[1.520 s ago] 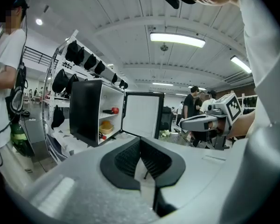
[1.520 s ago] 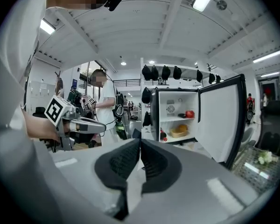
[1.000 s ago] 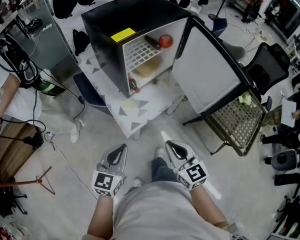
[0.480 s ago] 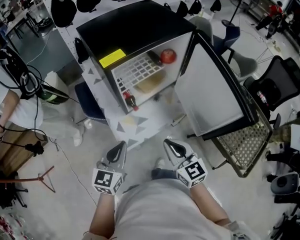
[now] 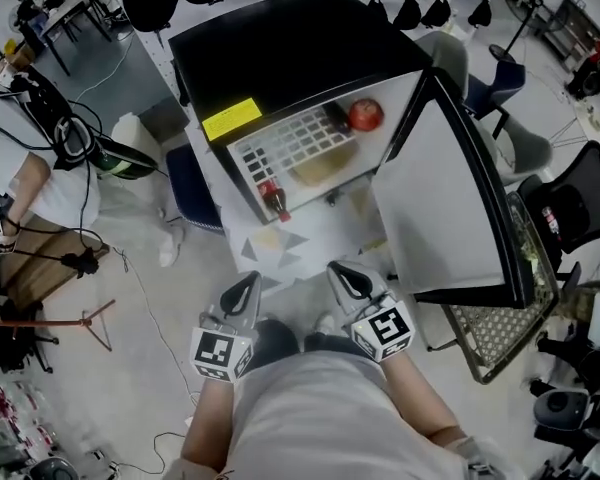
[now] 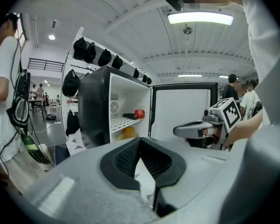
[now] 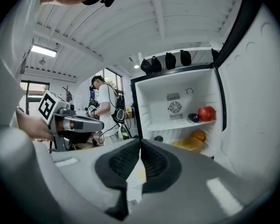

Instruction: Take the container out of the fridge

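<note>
The black fridge (image 5: 290,53) stands open, its door (image 5: 450,213) swung out to the right. On its lower level lies a yellowish container (image 5: 320,168) (image 6: 127,133) (image 7: 189,143), with an orange (image 7: 199,135) behind it. A red apple (image 5: 366,115) (image 7: 206,113) and a dark item (image 7: 193,117) rest on the white wire shelf (image 5: 295,143). A cola bottle (image 5: 273,200) stands at the fridge's front left. My left gripper (image 5: 248,280) (image 6: 140,141) and right gripper (image 5: 337,271) (image 7: 140,143) are both shut and hold nothing, side by side well short of the fridge.
The fridge sits on a low white table with grey triangles (image 5: 280,240). A person with cables (image 5: 30,168) stands at the left beside a blue chair (image 5: 190,188). A mesh basket frame (image 5: 490,323) sits below the door. Black chairs (image 5: 580,203) crowd the right.
The view has closed in on the fridge, which now sits nearer and more central. Both grippers stay shut in front of the body.
</note>
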### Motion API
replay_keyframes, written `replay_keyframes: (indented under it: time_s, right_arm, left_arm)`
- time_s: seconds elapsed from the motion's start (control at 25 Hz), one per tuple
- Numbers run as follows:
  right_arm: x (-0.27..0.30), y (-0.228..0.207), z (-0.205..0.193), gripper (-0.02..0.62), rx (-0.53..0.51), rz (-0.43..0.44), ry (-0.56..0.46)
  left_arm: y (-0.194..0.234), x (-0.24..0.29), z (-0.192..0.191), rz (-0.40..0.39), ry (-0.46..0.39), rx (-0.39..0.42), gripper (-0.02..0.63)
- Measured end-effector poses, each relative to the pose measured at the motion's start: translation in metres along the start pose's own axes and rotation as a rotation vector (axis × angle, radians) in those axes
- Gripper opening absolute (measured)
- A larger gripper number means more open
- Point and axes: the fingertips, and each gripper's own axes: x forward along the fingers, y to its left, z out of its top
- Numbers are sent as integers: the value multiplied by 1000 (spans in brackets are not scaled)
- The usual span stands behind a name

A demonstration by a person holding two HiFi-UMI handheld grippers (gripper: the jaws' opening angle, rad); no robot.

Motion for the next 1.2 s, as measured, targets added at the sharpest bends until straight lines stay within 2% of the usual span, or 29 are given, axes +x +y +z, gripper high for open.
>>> replay_keyframes:
  time_s: [0.2, 0.4, 0.8, 1.04, 1.2]
  right_arm:
    - [31, -16, -8, 9, -8, 5, 42]
    - [64, -36, -18, 9, -45, -20, 105]
    - [132, -71, -34, 11, -190, -96, 220]
    - [167, -94, -53, 26, -274, -108, 288]
    - [186, -109, -67, 31, -338, -119, 338]
  left_arm:
    - [23, 10, -4, 22, 21, -18, 9]
    - [50, 25, -4, -2, 43, -4, 9]
    - [109, 50, -5, -26, 59, -24, 9]
    - [126, 60, -6, -35, 65, -38, 9]
    - [135, 61, -9, -15, 70, -51, 9]
